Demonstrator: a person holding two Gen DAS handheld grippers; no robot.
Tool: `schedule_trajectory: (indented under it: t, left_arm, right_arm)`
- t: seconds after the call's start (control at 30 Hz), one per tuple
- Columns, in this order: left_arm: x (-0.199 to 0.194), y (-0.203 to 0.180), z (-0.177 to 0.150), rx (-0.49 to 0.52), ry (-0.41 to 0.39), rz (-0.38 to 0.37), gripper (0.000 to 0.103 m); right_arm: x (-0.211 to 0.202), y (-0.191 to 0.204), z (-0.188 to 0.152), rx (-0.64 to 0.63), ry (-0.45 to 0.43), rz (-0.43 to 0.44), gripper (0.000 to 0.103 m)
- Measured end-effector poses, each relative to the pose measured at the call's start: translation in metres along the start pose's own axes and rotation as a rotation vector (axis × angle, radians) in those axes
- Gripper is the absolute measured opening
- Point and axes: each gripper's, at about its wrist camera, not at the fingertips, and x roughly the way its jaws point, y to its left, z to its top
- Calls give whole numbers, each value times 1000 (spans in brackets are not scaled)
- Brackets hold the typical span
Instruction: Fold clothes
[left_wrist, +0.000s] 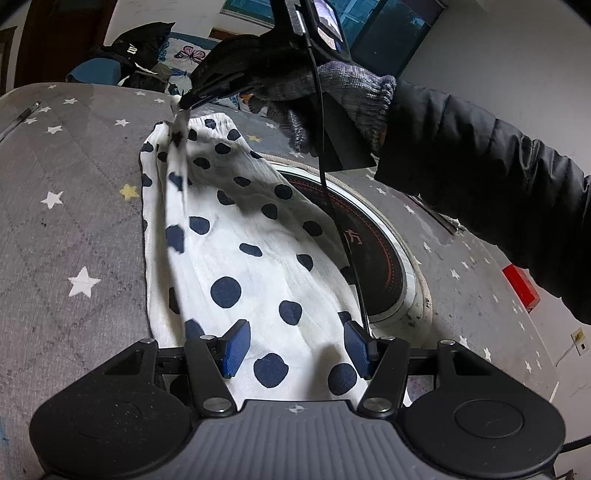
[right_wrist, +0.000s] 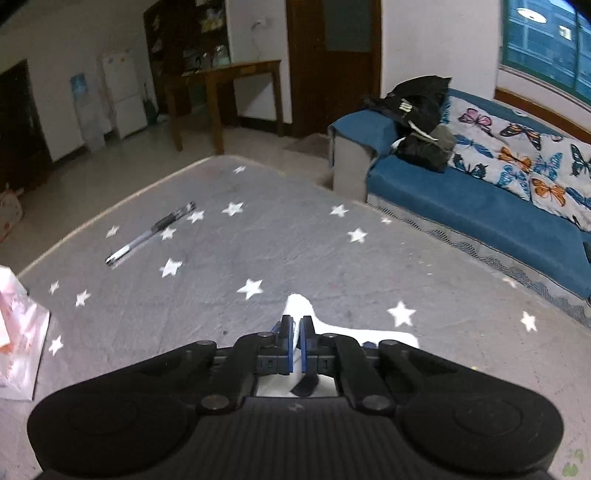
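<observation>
A white garment with dark blue dots (left_wrist: 236, 236) lies on the grey star-patterned table cover (left_wrist: 66, 206). My left gripper (left_wrist: 295, 347) stands open low over the garment's near end, its blue pads (left_wrist: 236, 347) apart with cloth beneath them. At the garment's far end my right gripper (left_wrist: 184, 103), held by a gloved hand (left_wrist: 332, 96), pinches a corner and lifts it off the table. In the right wrist view that gripper (right_wrist: 296, 332) is shut on the white cloth (right_wrist: 306, 310), which sticks out past the pads.
A round black hotplate with a white rim (left_wrist: 373, 251) sits in the table right of the garment, partly under it. A red box (left_wrist: 521, 288) lies further right. A pen (right_wrist: 151, 234) lies on the cover. A blue sofa (right_wrist: 480, 206) with dark clothes (right_wrist: 421, 125) stands beyond.
</observation>
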Motion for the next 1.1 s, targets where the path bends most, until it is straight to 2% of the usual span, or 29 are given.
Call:
schedule_trajectory:
  t: [0.2,0.27,0.33,0.47,0.63,0.8,0.87,1.1]
  left_arm:
    - [0,1,0,-5,1,4,60]
    - [0,1,0,-5,2,4,60]
    - [-1,1,0,-5,2,7,60]
    - [-4,4,1,-13,-2,14,60]
    - [-6,6,0,-19,-9,18,60]
    - [-7,7,-1,-24,-5,29,60]
    - [-7,7,-1,-25,-4,34,60]
    - [-12,7,-2,-17,-10,47,60]
  right_arm:
    - [13,1,-1,39,28,51,4]
    - [20,3,-2,43,46,70,12]
    - [24,4,-5,56,60,99,14]
    - [10,-3,-6,94,33,140,18]
    - [-3,1,-8,35,49,134,19]
    - [23,15,-18,-6,103,102,19]
    - [30,19,-22,-19,101,91,25]
    - [1,19,-17,-39,96,92,29]
